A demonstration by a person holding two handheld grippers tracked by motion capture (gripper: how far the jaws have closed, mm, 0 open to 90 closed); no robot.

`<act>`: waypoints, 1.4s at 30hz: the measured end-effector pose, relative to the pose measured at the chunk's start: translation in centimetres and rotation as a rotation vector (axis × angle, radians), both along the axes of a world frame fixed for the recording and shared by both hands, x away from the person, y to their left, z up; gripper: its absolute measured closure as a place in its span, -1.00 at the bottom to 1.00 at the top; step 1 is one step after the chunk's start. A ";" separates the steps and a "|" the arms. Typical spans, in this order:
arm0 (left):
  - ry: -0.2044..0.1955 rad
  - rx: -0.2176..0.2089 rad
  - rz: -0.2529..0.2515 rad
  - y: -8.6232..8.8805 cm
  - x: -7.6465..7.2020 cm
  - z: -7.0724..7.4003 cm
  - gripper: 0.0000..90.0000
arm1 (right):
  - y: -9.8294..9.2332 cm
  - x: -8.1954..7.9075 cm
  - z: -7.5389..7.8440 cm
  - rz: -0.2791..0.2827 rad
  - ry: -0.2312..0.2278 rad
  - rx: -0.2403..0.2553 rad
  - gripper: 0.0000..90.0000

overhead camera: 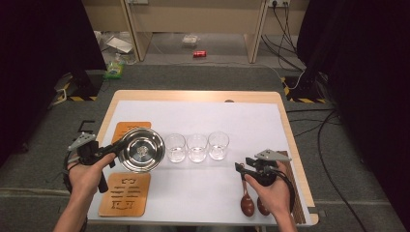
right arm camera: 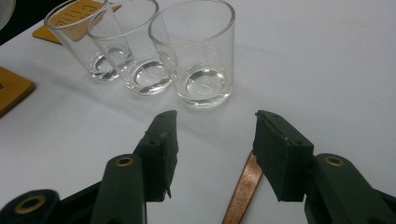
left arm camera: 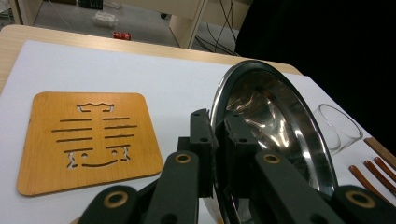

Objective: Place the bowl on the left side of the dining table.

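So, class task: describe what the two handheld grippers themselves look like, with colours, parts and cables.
Both the left gripper and the right gripper are black, each topped by a grey three-cornered plate and trailing a black cable. Their jaws are ribbed black blocks on arms with brass-coloured pivot rings. The forearms are bare.

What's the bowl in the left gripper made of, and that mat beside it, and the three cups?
The bowl looks like polished steel: mirror reflections. The mat seems to be bamboo or light wood, matte, with cut-out slots. The three cups look like clear glass: see-through walls, thick bases.
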State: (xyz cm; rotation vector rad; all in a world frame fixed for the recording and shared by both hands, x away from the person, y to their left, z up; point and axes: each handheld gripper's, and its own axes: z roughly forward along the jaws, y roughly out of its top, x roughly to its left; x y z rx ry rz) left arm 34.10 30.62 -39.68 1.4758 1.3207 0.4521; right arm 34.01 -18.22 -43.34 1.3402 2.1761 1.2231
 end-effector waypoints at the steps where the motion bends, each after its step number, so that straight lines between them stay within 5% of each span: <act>1: 0.012 -0.001 0.010 0.1 0.0 0.0 0.85 | 0.0 0.0 0.0 0.000 0.000 0.000 0.11; 42: 0.049 -0.010 0.125 2.6 4.4 -1.2 0.85 | -0.1 0.1 -0.1 -0.002 0.004 -0.001 0.11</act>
